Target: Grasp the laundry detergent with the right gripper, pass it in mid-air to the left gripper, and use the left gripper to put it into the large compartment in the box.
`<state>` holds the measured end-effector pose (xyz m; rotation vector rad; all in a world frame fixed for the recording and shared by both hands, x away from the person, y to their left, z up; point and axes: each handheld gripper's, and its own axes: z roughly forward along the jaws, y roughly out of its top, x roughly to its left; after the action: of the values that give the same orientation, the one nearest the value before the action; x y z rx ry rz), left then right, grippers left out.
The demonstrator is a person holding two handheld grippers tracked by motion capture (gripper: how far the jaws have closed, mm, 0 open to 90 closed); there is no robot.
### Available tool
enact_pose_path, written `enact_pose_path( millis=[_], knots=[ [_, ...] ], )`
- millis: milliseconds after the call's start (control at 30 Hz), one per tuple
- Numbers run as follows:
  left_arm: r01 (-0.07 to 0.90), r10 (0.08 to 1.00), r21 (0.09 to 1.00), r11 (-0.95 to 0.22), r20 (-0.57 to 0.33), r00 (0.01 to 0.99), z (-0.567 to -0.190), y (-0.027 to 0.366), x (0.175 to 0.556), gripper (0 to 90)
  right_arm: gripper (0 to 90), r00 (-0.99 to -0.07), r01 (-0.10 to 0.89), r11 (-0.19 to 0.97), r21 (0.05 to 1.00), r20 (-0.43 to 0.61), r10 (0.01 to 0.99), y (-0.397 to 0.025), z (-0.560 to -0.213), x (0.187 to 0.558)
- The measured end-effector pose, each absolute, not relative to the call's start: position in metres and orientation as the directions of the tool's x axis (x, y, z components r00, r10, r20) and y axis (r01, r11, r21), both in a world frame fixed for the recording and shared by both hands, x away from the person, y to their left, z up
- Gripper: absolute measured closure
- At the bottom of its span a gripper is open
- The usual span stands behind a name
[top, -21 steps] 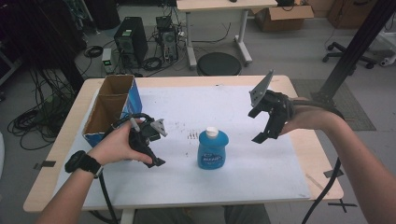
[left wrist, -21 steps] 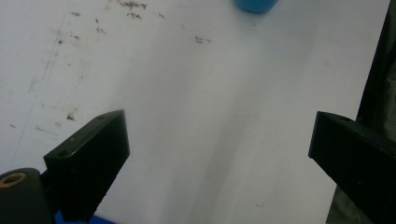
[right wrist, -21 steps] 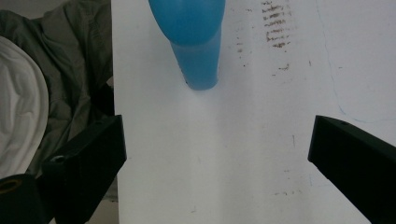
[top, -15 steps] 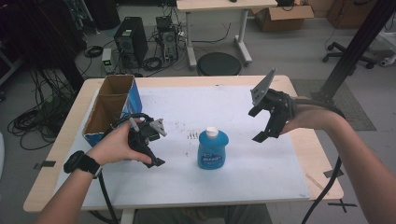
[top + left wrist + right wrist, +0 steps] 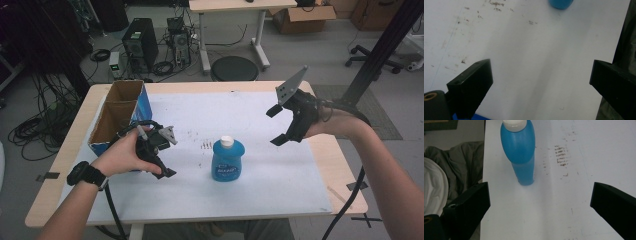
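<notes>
A blue bottle [image 5: 227, 159] with a white cap [image 5: 227, 141] is seen upright near the middle of the white surface [image 5: 280, 175], between the two tools. The left tool [image 5: 162, 155] is held low just left of it, jaws apart and empty; the right tool [image 5: 280, 125] is held higher on the right, jaws likewise spread. An open box [image 5: 117, 112] is set at the far left. The bottle is judged tall and narrow: it could be tipped by a jaw striking its shoulder, or squeezed out of a grip taken too high.
</notes>
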<state>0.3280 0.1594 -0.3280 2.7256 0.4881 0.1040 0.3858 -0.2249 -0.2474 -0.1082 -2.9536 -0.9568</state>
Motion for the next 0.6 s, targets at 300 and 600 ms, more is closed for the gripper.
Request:
enact_pose_path(
  millis=[300,600],
  knots=[
    [0.325,0.354,0.371,-0.87,0.009,0.935,-0.325,0.162,0.324,5.4,2.0,-0.997,0.076,0.748,0.659,0.064,0.045,-0.224,-0.269,0.384],
    [0.323,0.352,0.376,-0.868,0.009,0.936,-0.322,0.161,0.322,5.4,1.9,-0.998,0.063,0.681,0.73,0.068,0.02,-0.216,-0.287,0.377]
  ],
)
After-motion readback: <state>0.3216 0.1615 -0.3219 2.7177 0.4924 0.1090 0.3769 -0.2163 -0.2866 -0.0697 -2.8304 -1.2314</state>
